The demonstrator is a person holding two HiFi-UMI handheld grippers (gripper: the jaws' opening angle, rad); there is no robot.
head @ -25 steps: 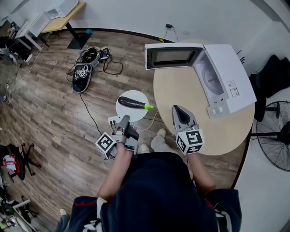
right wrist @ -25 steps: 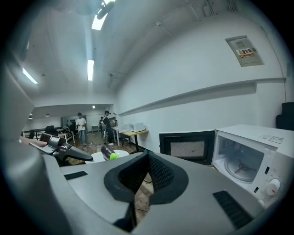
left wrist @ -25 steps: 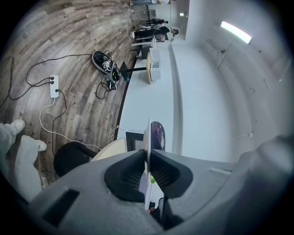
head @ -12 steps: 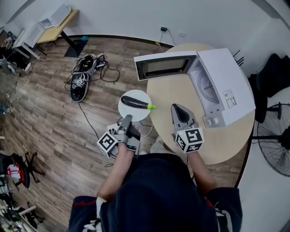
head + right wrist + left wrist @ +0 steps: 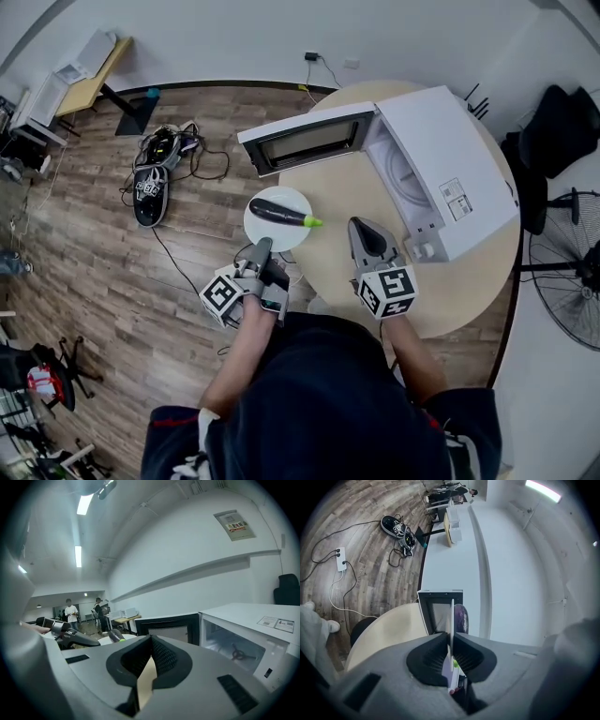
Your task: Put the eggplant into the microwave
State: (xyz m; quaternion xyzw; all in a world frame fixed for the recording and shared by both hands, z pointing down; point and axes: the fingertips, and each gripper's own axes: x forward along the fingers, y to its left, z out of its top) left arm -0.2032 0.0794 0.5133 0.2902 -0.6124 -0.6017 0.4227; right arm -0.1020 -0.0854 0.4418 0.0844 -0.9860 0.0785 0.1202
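A dark purple eggplant [image 5: 278, 213] with a green stem lies on a small white plate [image 5: 263, 228]. My left gripper [image 5: 261, 249] is shut on the plate's near rim and carries it level beside the round table's [image 5: 337, 202] left edge. In the left gripper view the plate [image 5: 451, 620] shows edge-on between the jaws, with the eggplant [image 5: 461, 618] beyond. The white microwave [image 5: 441, 159] stands on the table, its door [image 5: 305, 141] swung wide open to the left and its cavity [image 5: 239, 651] empty. My right gripper [image 5: 361, 229] hovers over the table, shut and empty.
Cables and a dark device [image 5: 150, 173] lie on the wooden floor at the left. A fan [image 5: 562, 272] and a black chair [image 5: 553, 131] stand to the right of the table. People [image 5: 71, 611] stand far off in the room.
Both grippers have moved forward toward the table, the left one carrying the plate and eggplant. The microwave and its open door now lie closer and further left in view.
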